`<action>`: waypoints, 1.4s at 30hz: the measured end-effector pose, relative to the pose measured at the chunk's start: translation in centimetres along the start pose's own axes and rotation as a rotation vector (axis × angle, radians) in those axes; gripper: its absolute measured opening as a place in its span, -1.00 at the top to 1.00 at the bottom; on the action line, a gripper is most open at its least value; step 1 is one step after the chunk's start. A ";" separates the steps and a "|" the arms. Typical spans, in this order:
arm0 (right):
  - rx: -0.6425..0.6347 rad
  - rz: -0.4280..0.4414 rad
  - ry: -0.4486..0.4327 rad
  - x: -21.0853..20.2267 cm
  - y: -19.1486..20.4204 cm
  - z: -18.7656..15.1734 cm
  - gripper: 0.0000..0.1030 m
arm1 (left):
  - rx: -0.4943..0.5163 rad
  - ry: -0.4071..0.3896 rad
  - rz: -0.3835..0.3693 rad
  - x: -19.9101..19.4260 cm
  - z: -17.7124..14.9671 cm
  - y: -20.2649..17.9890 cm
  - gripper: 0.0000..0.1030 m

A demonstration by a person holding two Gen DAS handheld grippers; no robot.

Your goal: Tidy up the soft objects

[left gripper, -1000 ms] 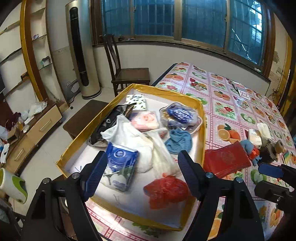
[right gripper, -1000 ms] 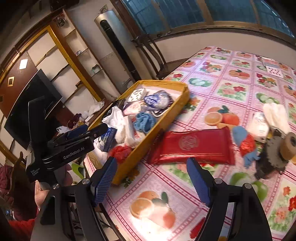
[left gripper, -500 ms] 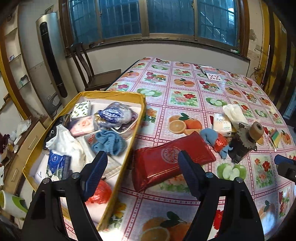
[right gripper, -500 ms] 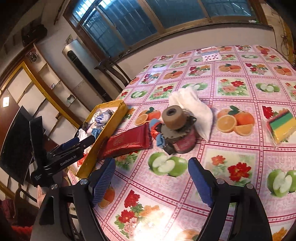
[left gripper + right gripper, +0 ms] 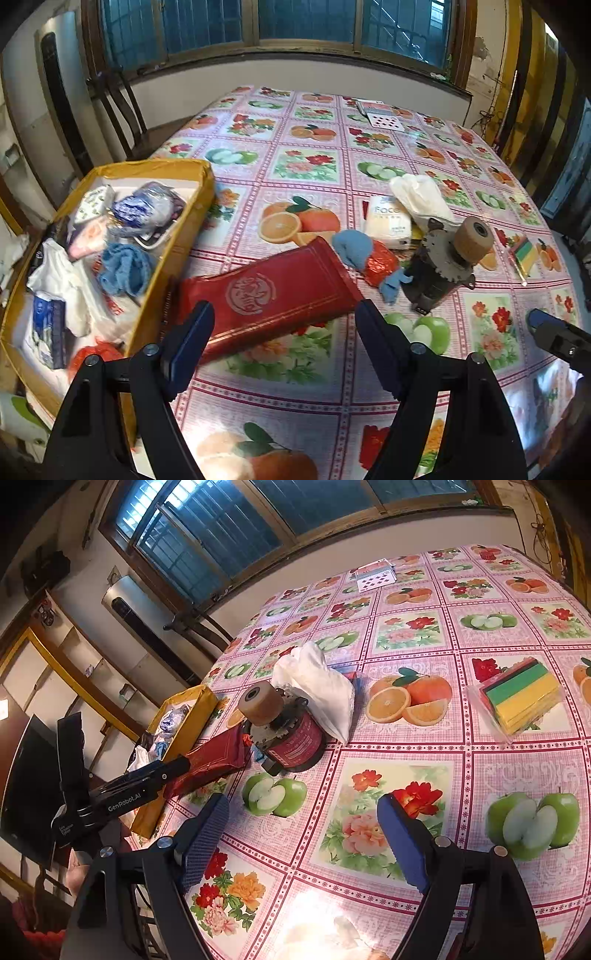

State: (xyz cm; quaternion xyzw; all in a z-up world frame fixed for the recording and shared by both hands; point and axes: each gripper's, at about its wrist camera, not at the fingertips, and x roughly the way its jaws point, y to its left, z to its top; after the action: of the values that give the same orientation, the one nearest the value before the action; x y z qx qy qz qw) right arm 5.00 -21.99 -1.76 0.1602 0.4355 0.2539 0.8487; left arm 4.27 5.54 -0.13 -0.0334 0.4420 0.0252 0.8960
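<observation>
On the counter [image 5: 314, 384] both claws gape wide and empty, between picks; left claw [image 5: 284, 343] hangs near the red pouch [image 5: 266, 295]; the next move, I judge, is pinching it for the yellow box [image 5: 173, 258].

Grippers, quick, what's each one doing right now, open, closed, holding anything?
Left gripper: open, holding nothing, above the red pouch.
Right gripper: open, holding nothing, over the tablecloth.

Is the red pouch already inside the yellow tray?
No, the red pouch lies on the tablecloth just outside the yellow tray, in front of the open left gripper.
</observation>
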 end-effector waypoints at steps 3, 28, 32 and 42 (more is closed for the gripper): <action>0.002 -0.002 -0.001 0.0 -0.3 0.1 -0.65 | -0.026 0.094 -0.137 1.1 -0.1 -0.5 -0.53; -0.058 0.118 0.084 2.9 2.1 1.0 -0.74 | -0.092 0.272 -0.202 6.1 6.3 1.4 -0.52; -0.075 0.109 0.090 3.4 2.8 1.1 -0.74 | 0.010 0.271 -0.169 7.2 7.4 2.2 -0.52; -0.031 0.087 0.098 3.4 1.1 1.3 -0.74 | 0.436 0.364 -0.208 9.3 6.3 0.4 -0.52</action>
State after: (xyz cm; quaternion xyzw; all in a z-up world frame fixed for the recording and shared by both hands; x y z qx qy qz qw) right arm 7.41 -19.18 -2.73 0.1531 0.4650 0.3050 0.8169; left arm 14.85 6.56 -3.74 0.1107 0.5844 -0.1687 0.7859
